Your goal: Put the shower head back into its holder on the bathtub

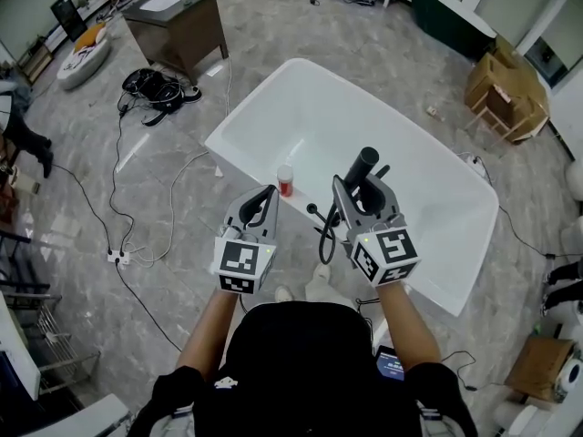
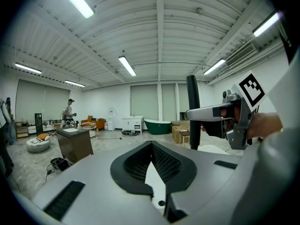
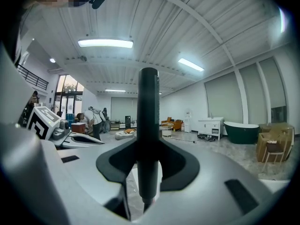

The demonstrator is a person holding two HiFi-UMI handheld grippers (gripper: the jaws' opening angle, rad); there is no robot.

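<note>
The shower head [image 1: 363,166], a black stick-shaped piece, is held upright in the right gripper [image 1: 359,193], whose jaws are seen in the right gripper view clamped on its handle [image 3: 148,125] from both sides. Its black hose [image 1: 325,232] is seen hanging in a loop at about 7 o'clock from that gripper, towards the near rim of the white bathtub [image 1: 260,107]. The left gripper [image 1: 265,195] is held at 9 o'clock from the right one, apart from it, and its jaws [image 2: 151,148] are seen pressed together with nothing between them. A small red-and-white bottle [image 1: 285,181] is set on the tub's near rim, between the two grippers. A dark cabinet [image 1: 178,30] is seen on the floor at about 10 o'clock from the tub.
</note>
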